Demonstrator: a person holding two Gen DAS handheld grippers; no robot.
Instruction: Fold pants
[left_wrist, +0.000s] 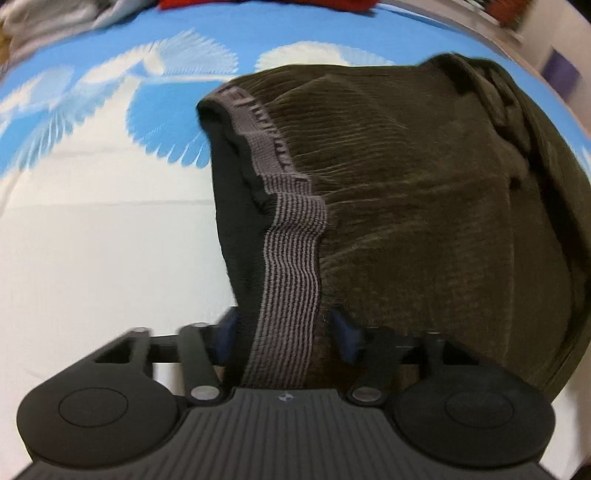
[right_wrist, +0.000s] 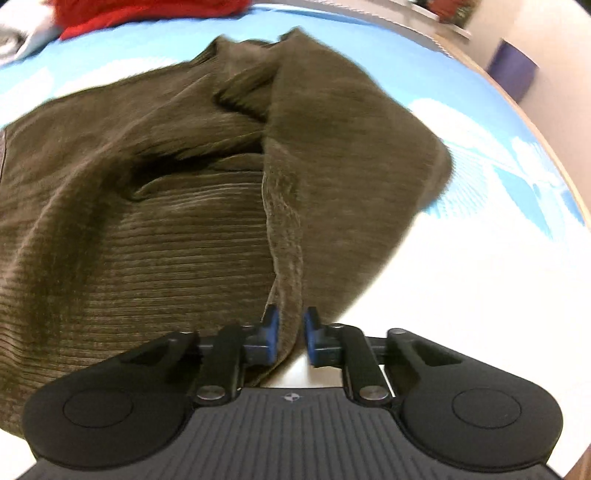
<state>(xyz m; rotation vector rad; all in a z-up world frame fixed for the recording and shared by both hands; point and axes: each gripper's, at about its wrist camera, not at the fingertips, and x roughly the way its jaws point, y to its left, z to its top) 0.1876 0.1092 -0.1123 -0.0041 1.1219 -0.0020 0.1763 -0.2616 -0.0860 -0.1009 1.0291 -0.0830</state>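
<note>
Pants (left_wrist: 424, 221) in dark olive corduroy, seen from the left wrist: lay bunched on the blue-and-white bed (left_wrist: 92, 240), ahead and to the right of the left tongs (left_wrist: 288, 332), with the long axis running off rightward. Had the grey striped waistband (left_wrist: 291, 258) drawn straight back between the half-wide jaws, black lining alongside; could not tell whether the pads pressed it.

From the right wrist: right tongs (right_wrist: 288, 336) narrow, pinched on a folded seam edge (right_wrist: 284, 240) rising out of the cloth. Showed the bulk of the garment ahead and to the left, crumpled in soft ridges, one flap draped toward the right.

Judged each end nearer its own hand, waistband to the left, seam edge to the right; likely called for both ends carried together across the long axis. Red cloth (right_wrist: 147, 14) heaped at the far side of the bed, well apart
</note>
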